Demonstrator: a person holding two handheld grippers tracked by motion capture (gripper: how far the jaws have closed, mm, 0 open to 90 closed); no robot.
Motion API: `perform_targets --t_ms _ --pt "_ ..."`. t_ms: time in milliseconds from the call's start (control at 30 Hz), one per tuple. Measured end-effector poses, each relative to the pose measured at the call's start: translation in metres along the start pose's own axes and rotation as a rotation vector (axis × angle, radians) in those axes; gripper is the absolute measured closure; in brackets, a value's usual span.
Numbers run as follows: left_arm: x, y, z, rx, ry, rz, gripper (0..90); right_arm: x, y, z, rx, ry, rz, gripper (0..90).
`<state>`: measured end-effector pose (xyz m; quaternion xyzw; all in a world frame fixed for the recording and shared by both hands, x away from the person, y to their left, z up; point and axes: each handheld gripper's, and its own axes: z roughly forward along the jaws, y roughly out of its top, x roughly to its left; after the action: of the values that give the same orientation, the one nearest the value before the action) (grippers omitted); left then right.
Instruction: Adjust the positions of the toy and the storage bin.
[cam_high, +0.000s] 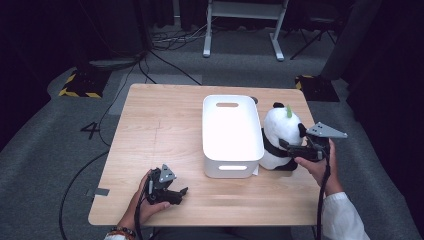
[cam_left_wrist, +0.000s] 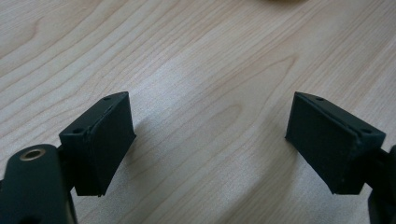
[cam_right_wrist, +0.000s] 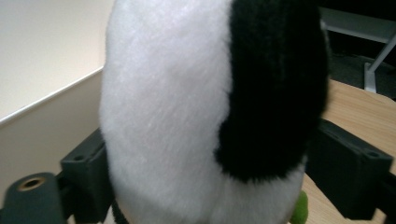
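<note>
Panda (cam_high: 280, 131) – right of centre, on table (cam_high: 165, 125) beside bin (cam_high: 232, 135) | right gripper (cam_high: 286, 145) – jaws pressing its sides, gripping | left gripper (cam_high: 182, 192) – lower left, jaws apart, empty | progress: grasp made; lift and placing apparently remain

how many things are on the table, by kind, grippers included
white plastic bin: 1
plush panda: 1
hand-held gripper: 2 (left hand-held gripper with bare table between its jaws, right hand-held gripper around the plush panda)
total: 4
</note>
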<state>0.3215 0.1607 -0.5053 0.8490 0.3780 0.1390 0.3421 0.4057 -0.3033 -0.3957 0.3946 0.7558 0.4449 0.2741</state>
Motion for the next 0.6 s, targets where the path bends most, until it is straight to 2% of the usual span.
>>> perform_targets --t_ms 267,433,600 --pt "0.000 0.000 0.000 0.001 0.000 0.001 15.2 -0.001 -0.003 -0.003 -0.010 0.006 -0.012 30.9" --pt "0.000 0.000 0.000 0.000 0.000 0.000 15.2 -0.006 -0.012 -0.009 -0.056 0.022 -0.002 38.0" --pt "0.000 0.000 0.000 0.000 0.000 -0.001 15.2 -0.005 -0.020 -0.015 -0.094 0.025 -0.006 39.9"
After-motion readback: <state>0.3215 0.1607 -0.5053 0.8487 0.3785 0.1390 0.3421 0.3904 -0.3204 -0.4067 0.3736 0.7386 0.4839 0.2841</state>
